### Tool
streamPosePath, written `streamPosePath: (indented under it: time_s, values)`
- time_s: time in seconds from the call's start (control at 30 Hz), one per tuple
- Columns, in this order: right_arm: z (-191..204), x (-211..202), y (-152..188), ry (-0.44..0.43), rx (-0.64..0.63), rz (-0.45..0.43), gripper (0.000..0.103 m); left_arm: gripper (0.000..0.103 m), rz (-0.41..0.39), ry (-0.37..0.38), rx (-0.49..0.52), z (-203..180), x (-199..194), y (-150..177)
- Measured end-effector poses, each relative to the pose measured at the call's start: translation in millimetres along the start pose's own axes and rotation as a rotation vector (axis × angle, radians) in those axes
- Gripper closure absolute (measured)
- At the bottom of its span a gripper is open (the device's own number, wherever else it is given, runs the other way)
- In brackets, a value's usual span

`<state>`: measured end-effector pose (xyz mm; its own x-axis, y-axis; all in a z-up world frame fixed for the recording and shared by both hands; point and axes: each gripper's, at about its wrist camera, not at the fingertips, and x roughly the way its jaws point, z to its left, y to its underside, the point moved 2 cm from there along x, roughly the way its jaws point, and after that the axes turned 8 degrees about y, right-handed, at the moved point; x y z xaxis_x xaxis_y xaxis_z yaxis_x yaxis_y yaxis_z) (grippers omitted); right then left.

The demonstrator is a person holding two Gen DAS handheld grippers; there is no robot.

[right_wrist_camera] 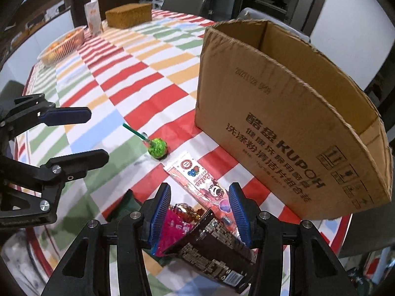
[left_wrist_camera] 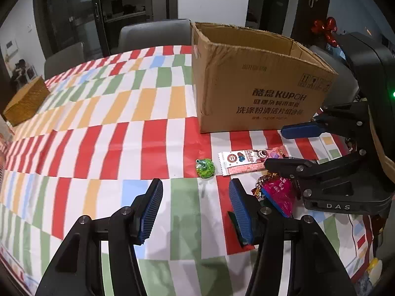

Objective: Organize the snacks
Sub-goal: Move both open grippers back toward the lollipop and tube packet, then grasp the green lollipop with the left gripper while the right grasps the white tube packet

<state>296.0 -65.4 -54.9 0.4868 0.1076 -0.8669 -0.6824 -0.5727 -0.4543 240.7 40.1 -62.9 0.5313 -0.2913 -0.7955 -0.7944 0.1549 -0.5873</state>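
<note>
**Blue pads over the snack pile**

Blue-padded and tilted down, the left hand-held gripper (left_wrist_camera: pixel 195 209) hangs over the checked surface (left_wrist_camera: pixel 98 148) with its jaws apart and only cloth between them. Just ahead of its tips lies the green lollipop (left_wrist_camera: pixel 205 168), and beyond that, to the right, the pink-and-white bar (left_wrist_camera: pixel 246 162). Tight against its right finger sits the magenta wrapper (left_wrist_camera: pixel 279 194), with a gold-foil sweet (left_wrist_camera: pixel 263 181) beside it.

Over to the right hand-held gripper (right_wrist_camera: pixel 199 206): jaws apart too, pressing on nothing, though the pile sits right between and under them. There's the magenta wrapper (right_wrist_camera: pixel 172 227) against its left pad, the dark packet (right_wrist_camera: pixel 217 249) in the middle, and the bar's near end by its right pad. The lollipop lies further ahead, stick pointing away to the left.

Ahead and to the right of both stands the open cardboard box (right_wrist_camera: pixel 284 123), close behind the bar.
</note>
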Motion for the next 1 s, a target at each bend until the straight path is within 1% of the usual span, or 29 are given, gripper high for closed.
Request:
streamPosePath:
  time_s: [0.1,0.27,0.4,0.63,0.73,0.87,0.93,1.0]
  values:
    - [2,10,-3,-0.010,-0.018,0.021,0.053,0.048,0.002,0.020,-0.004,3,10,-1]
    - [4,30,-3,-0.028,-0.048,0.067,0.049,0.049,0.015,0.042,-0.004,6,27,-1]
    - [3,43,-3,-0.026,-0.065,0.085,0.045,0.049,0.021,0.052,0.000,8,40,-2]
    - [7,63,-4,-0.035,-0.086,0.118,0.045,0.049,0.024,0.072,-0.021,13,56,-3]
    - [6,70,-6,-0.040,-0.081,0.123,0.045,0.052,0.034,0.073,-0.025,14,64,-4]
    - [5,79,-10,-0.068,-0.054,0.125,0.045,0.053,0.043,0.072,-0.035,15,73,-6]
    - [5,82,-13,-0.078,-0.045,0.122,0.045,0.058,0.045,0.074,-0.041,16,77,-8]
    - [5,83,-14,-0.081,-0.039,0.116,0.045,0.060,0.046,0.072,-0.043,16,80,-10]
